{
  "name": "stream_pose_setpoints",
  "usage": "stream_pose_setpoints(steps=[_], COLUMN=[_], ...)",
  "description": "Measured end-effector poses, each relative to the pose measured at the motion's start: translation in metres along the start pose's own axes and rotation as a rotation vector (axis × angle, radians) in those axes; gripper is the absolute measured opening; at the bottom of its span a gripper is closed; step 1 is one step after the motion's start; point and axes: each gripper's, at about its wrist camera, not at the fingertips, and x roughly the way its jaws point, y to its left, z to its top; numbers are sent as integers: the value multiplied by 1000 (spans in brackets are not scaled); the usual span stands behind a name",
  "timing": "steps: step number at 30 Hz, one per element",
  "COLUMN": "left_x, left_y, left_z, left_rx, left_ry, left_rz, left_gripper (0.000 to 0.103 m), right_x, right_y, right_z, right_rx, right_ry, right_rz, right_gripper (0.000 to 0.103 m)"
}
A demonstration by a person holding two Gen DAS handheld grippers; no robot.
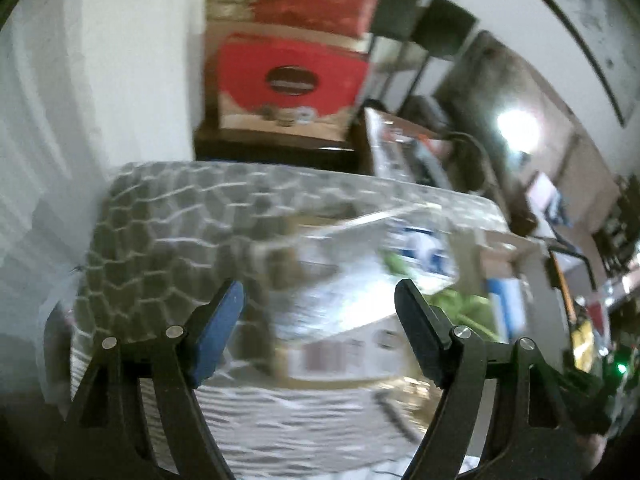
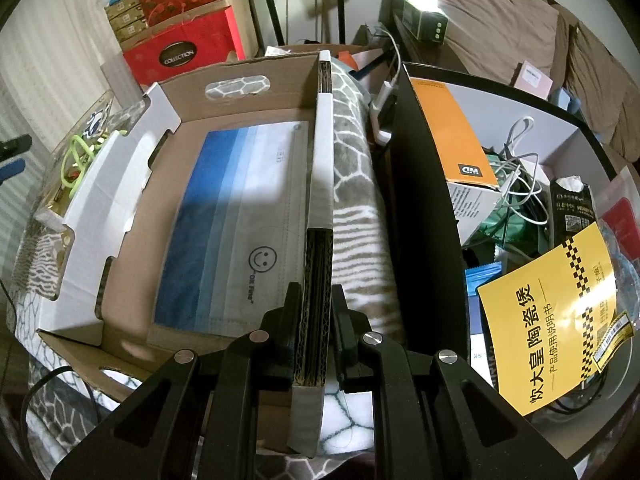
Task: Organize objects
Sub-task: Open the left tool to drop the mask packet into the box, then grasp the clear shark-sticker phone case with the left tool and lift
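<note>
A brown and white cardboard box [image 2: 120, 208] lies on a grey patterned blanket [image 2: 352, 184]. Inside it lies a flat pack of blue-to-white face masks [image 2: 236, 224] with a smiley mark. My right gripper [image 2: 316, 292] is shut on the box's right wall [image 2: 322, 184], one finger on each side of the cardboard edge. A clear plastic packet with a green cord [image 2: 86, 148] leans against the box's left outer side. The left wrist view is blurred. My left gripper [image 1: 320, 288] stands open with nothing between its fingers, above the blanket [image 1: 168, 220] and the blurred packet [image 1: 452, 304]. Its tips [image 2: 12, 157] show at the far left edge.
A black bin [image 2: 424, 200] at the right holds an orange box [image 2: 452, 128], white cables [image 2: 520, 176] and a yellow manual [image 2: 552, 312]. Red gift boxes [image 2: 180, 44] are stacked at the back left, and show as red boxes [image 1: 292, 76] beyond the blanket. A lamp [image 2: 424, 4] shines behind.
</note>
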Motion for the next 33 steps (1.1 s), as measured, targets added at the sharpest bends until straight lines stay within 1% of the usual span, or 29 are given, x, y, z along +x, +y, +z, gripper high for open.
stream_pose_setpoints(steps=[3, 8, 12, 14, 15, 16, 17, 18, 19, 21, 24, 28, 33], left_x=[14, 36, 53, 59, 63, 66, 68, 70, 70, 69, 64, 52, 39], left_y=[22, 43, 47, 47, 46, 45, 46, 47, 48, 50, 56, 70, 80], left_z=[4, 7, 9, 10, 10, 10, 10, 10, 10, 10, 11, 13, 20], left_rx=[-29, -85, -106, -107, -108, -113, -122, -135, -151, -168, -224, -319, -362], left_ry=[14, 51, 77, 89, 99, 106, 114, 121, 120, 114, 103, 63, 21], left_rz=[20, -25, -54, -70, -79, -90, -112, -133, -136, -148, -174, -205, -216], left_gripper=[75, 75, 69, 62, 53, 41, 34, 20, 15, 8, 6, 6, 6], right_x=[0, -1, -1, -1, -1, -1, -1, -2, -2, -2, -2, -2, -2], right_y=[0, 1, 1, 1, 2, 1, 1, 1, 1, 1, 2, 2, 2], right_z=[1, 2, 2, 2, 2, 2, 2, 2, 2, 1, 1, 2, 1], right_rx=[-2, -4, -4, -3, -3, -2, -1, -1, -1, 0, 0, 1, 1], right_ry=[0, 1, 1, 2, 2, 3, 4, 4, 4, 6, 6, 6, 6], right_rz=[-4, -7, -7, -6, -6, -6, -5, -4, -4, -4, -4, -3, -4], right_gripper=[13, 13, 13, 13, 13, 13, 13, 13, 13, 13, 13, 13, 13])
